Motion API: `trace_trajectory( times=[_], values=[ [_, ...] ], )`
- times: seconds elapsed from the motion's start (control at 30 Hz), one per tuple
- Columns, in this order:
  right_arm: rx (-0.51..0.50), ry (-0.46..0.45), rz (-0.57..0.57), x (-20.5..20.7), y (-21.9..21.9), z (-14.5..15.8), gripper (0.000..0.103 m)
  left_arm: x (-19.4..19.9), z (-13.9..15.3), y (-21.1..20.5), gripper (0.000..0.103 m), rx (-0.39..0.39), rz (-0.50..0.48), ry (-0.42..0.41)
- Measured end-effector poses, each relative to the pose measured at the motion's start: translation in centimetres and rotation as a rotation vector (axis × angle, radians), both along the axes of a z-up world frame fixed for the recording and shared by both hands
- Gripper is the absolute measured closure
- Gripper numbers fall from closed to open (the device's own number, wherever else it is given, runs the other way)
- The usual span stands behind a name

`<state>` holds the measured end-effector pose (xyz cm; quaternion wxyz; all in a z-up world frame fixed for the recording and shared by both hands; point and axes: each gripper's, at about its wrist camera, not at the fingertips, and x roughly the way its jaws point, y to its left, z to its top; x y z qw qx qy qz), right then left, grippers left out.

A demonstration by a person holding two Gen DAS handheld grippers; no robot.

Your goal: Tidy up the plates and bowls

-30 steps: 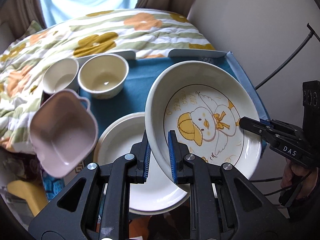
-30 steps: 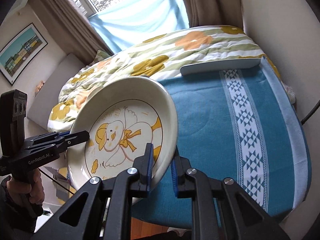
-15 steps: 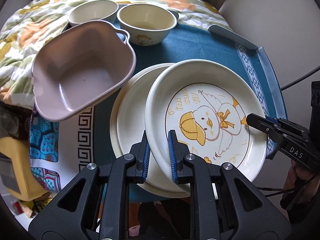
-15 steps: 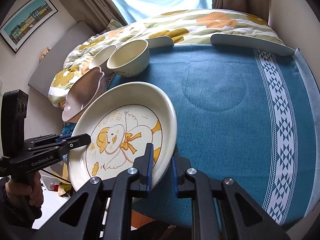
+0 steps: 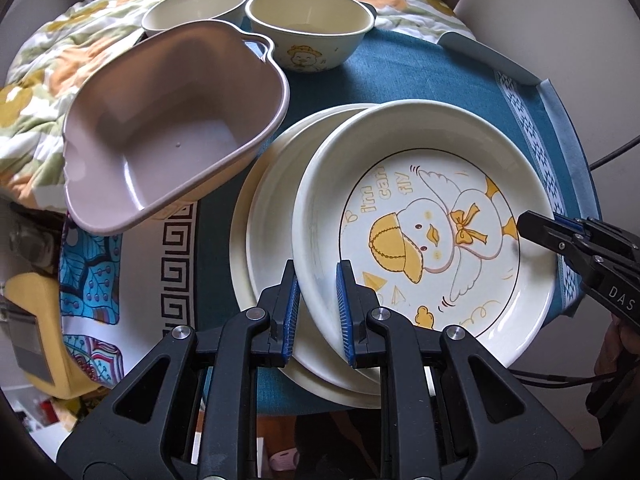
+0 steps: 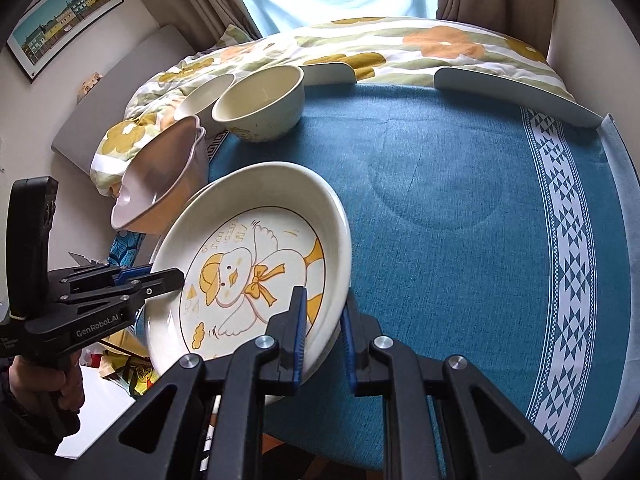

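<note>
My left gripper (image 5: pixel 316 312) and right gripper (image 6: pixel 322 338) each have their jaws pinching opposite rims of the duck plate (image 5: pixel 424 224), held tilted over a plain plate (image 5: pixel 272 200) it mostly hides; whether they touch I cannot tell. The pink bowl (image 5: pixel 172 132) overhangs the surface's left edge. Beyond, two cream bowls (image 6: pixel 258 106) stand; the blue cloth (image 6: pixel 460 200) rightward lies open.

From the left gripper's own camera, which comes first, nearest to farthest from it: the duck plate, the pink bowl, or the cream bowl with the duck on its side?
1. Duck plate: clamped at its rim in the left gripper.
2. Pink bowl: up and to the left.
3. Cream duck bowl: at the far edge of the table.
</note>
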<state>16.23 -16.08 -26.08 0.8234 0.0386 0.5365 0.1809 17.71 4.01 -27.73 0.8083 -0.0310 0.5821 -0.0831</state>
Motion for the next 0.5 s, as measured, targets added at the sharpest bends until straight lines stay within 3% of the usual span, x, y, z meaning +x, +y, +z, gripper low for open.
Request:
trace_trajectory(
  times=[0.17, 0.33, 0.5],
  values=[
    [-0.009, 0.002, 0.009, 0.0, 0.0, -0.1, 0.088, 0.1, 0.0, -1.0, 0.087, 0.075, -0.017, -0.027],
    [-0.04, -0.016, 0.04, 0.2, 0.4, 0.0, 0.088, -0.2, 0.1, -2.0, 0.085, 0.203, -0.05, -0.072],
    [-0.078, -0.029, 0.063, 0.4, 1.0, 0.0, 0.088, -0.3, 0.2, -2.1, 0.085, 0.235, -0.054, -0.083]
  ],
)
